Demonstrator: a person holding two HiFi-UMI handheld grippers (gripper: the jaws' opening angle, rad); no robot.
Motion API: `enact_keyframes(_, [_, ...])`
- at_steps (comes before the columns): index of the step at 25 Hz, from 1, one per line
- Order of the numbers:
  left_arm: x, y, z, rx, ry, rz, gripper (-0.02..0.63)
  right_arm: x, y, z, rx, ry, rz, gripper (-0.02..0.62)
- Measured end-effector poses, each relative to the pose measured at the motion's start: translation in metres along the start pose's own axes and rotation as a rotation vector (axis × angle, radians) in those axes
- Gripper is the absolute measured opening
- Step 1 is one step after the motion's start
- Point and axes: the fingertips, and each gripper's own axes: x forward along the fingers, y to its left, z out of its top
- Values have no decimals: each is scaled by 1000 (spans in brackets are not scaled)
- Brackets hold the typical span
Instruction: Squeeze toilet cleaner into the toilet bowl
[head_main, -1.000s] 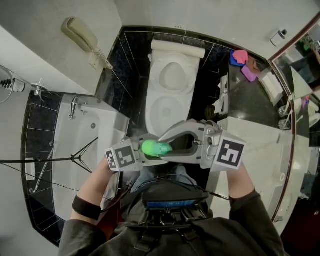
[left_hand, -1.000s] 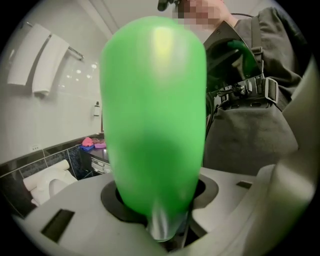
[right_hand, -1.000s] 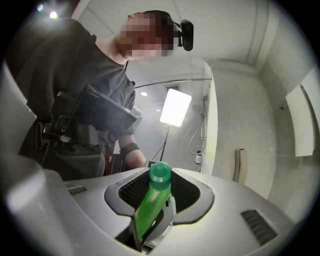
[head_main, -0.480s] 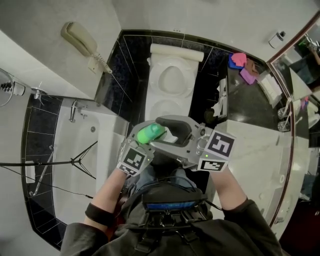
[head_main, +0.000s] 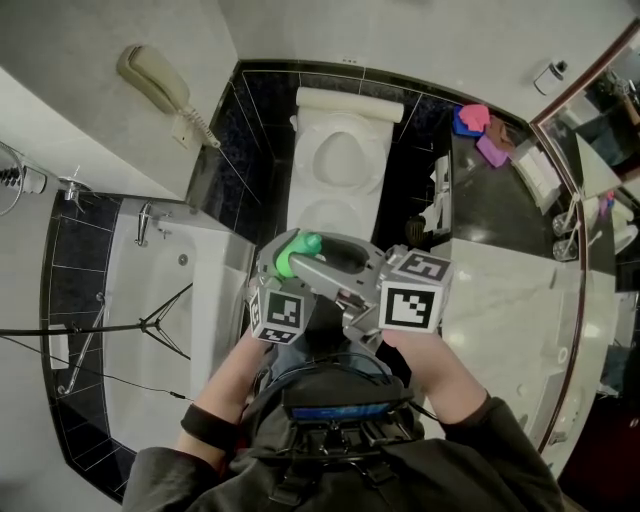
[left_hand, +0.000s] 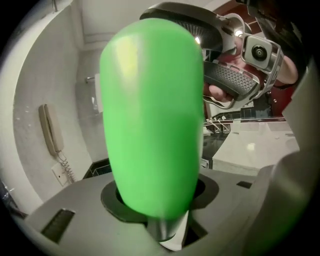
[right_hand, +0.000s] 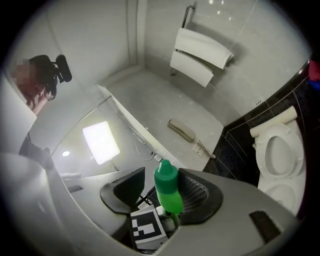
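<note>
Left claw (head_main: 287, 268) is clamped on the green bottle (left_hand: 152, 115), held up in front of me and short of the bowl (head_main: 318, 160). Right claw (right_hand: 162, 187) has just been closing around the cap (right_hand: 165, 172) end. The bottle's between the pads, but there's a gap on one side, so no grip there yet. Progress-wise, I'd say nothing's gone in: the cap looks on and the seat's up, so I've got opening, carrying over, tipping and squeezing left. Small bathroom with a black tile floor (head_main: 410, 170), tub (head_main: 150, 290) on my left and a pale counter (head_main: 500, 300) on my right.
</note>
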Motion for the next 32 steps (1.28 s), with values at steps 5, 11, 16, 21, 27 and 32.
enact_keyframes(5, [1,-2,-2,13,17,3,199,-3,-8,0,-4,-3,-25,143])
enact_keyframes(11, [-7,-20,10,-10,-4,-193,199,-4,1,4,-129,-14,43,146])
enact_keyframes(16, [-24,-49,24,-15,-33,-468,199,-9,14,4,-279,-2,146,150])
enact_keyframes(21, [-46,-67,25,7,-37,-677,199,-14,30,-2,-451,29,264,150])
enact_keyframes(27, [-76,-90,27,45,-35,-914,199,-28,61,-16,-681,91,468,152])
enact_keyframes(32, [-87,-103,30,62,-43,-987,199,-39,70,-24,-807,109,535,152])
